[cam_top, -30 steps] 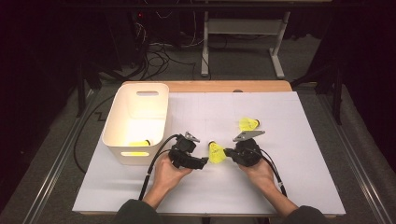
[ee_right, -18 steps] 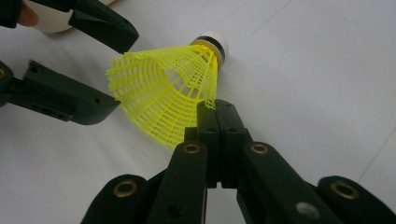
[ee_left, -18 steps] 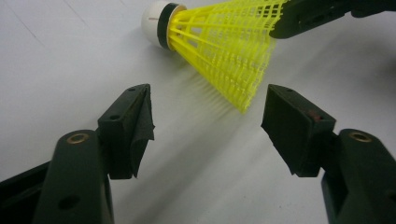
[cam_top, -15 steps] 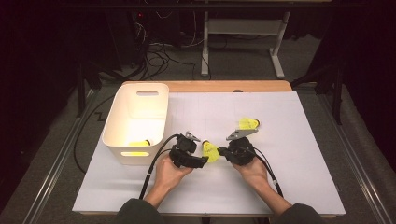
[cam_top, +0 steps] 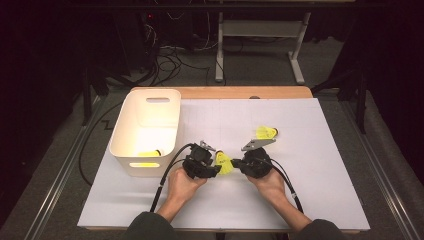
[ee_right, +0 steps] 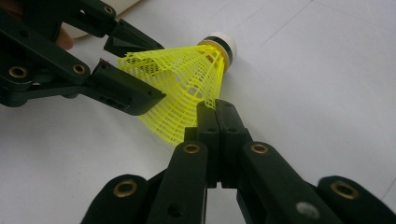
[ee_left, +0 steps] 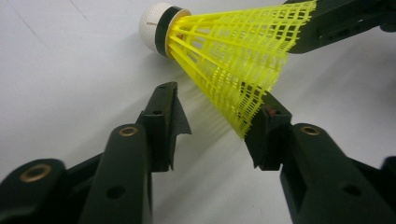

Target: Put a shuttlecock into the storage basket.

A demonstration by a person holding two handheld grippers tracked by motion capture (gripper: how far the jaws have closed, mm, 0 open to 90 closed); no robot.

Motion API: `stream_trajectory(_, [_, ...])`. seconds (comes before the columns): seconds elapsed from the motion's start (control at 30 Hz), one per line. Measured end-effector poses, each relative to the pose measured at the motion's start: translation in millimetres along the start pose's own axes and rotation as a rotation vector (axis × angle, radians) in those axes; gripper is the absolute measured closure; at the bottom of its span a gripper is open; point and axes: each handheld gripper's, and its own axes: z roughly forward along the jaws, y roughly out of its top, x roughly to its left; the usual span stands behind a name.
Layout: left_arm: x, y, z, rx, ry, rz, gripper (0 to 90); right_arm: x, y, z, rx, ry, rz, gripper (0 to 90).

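A yellow shuttlecock (cam_top: pixel 223 162) with a white cork tip hangs just above the white table sheet, between my two grippers. My right gripper (cam_top: pixel 236 164) is shut on the rim of its mesh skirt (ee_right: pixel 180 88), with both jaws (ee_right: pixel 217 106) pressed together on the mesh. My left gripper (cam_top: pixel 215 169) is open. Its jaws (ee_left: pixel 217 98) straddle the lower edge of the skirt (ee_left: pixel 233 60), and one jaw touches the mesh. The cork (ee_left: pixel 154 25) points away from both grippers.
A white bin (cam_top: pixel 145 169) stands left of the grippers with another yellow shuttlecock (cam_top: pixel 149 153) inside. A third shuttlecock (cam_top: pixel 266 132) lies on the sheet behind the right gripper. The white sheet (cam_top: pixel 310 195) covers the table. Cables trail from both grippers toward the front edge.
My right gripper has carried the shuttlecock a little to the left, up to the left gripper's open jaws. The left gripper has barely moved.
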Motion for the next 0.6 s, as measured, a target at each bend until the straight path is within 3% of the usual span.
stream_trajectory(0.13, [-1.0, 0.1, -0.8, -0.007, -0.001, 0.005, 68.4, 0.8, 0.1, 0.8, -0.003, 0.006, -0.004, 90.0])
stream_trajectory(0.23, [-2.3, 0.9, -1.2, -0.003, 0.021, 0.017, 73.1, 1.7, -0.1, 1.4, -0.003, 0.009, -0.007, 90.0])
stream_trajectory(0.6, [-5.6, 8.9, -3.8, 0.004, 0.057, 0.010, 85.7, 3.2, -0.5, 0.4, -0.004, 0.003, -0.025, 90.0])
